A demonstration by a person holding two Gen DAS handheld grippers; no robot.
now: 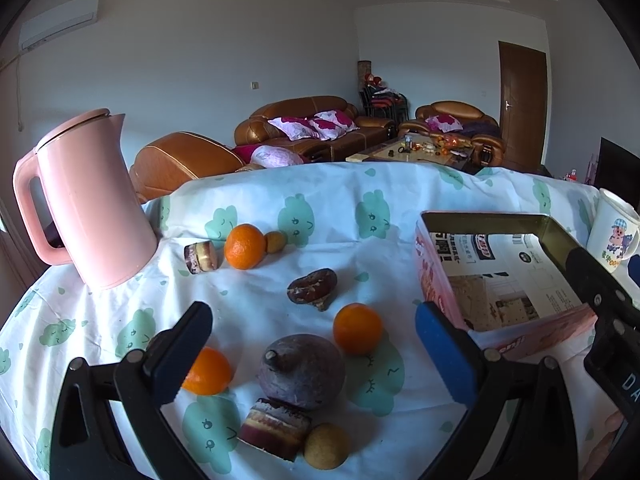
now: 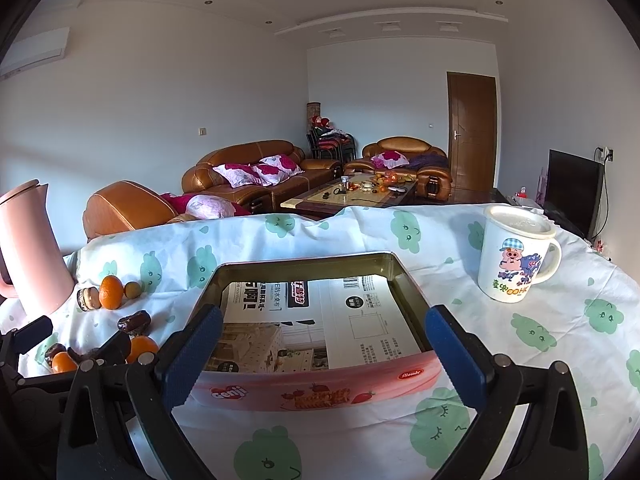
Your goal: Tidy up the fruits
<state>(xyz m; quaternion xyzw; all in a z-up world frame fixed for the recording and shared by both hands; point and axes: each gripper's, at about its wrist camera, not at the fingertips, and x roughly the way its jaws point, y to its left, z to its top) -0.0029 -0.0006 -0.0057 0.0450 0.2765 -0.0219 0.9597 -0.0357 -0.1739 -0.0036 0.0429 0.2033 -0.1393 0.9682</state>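
My left gripper (image 1: 316,352) is open above a purple round fruit (image 1: 301,372) on the cloth. Around that fruit lie an orange (image 1: 357,329) to the right, an orange (image 1: 209,371) partly behind my left finger, a layered snack piece (image 1: 275,428) and a small tan fruit (image 1: 326,446) in front. Farther back are a dried dark fruit (image 1: 313,287), another orange (image 1: 245,246), a second small tan fruit (image 1: 276,242) and a second snack piece (image 1: 201,257). My right gripper (image 2: 324,354) is open just above the near wall of a pink tin box (image 2: 320,388), lined with printed paper.
A pink kettle (image 1: 92,200) stands at the table's left back. A white cartoon mug (image 2: 516,256) stands right of the tin. The table has a white cloth with green clouds (image 2: 540,360). Brown sofas and a coffee table lie beyond the far edge.
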